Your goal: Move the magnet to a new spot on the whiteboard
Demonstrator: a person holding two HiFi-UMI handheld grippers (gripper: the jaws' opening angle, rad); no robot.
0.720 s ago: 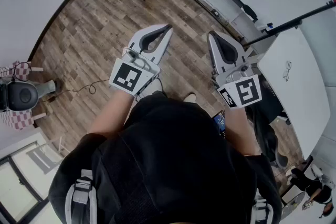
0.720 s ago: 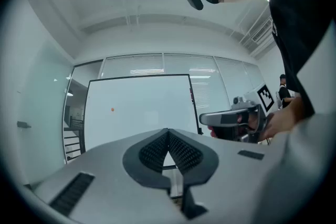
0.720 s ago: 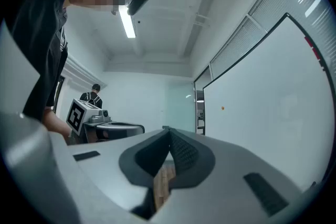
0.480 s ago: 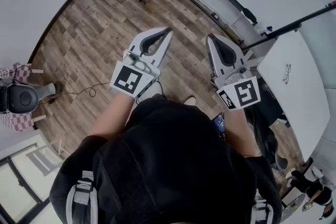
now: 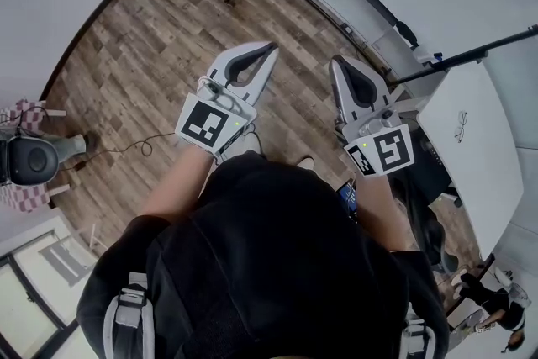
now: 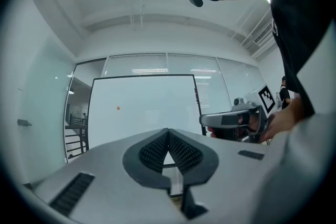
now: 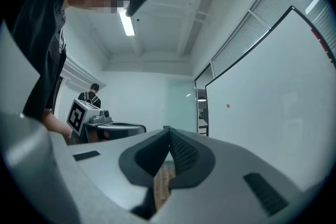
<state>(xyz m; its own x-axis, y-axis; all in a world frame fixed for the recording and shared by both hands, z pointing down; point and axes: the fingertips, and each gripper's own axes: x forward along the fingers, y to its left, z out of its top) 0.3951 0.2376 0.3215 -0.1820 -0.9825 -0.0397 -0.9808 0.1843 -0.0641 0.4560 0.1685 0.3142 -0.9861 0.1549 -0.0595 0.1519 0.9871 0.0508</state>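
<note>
Head view: square marker (image 5: 207, 123) on left gripper (image 5: 271, 49).

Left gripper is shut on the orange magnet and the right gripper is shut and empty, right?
Not quite. The left gripper view shows the left gripper shut on nothing; the orange magnet sits on the whiteboard. The right gripper is shut and empty.

The head camera sits above the person and looks steeply down onto the left gripper (image 5: 270, 50) and right gripper (image 5: 335, 61), near and side by side over the wooden floor (image 5: 160, 38). Each gripper camera rides close behind its own jaws and faces level along them. The whiteboard (image 6: 142, 107) stands square ahead of the left gripper, well apart, and slants off to the right gripper's right. Both gripper views share its orange magnet (image 6: 118, 108), and each shows the other gripper beside it.
</note>
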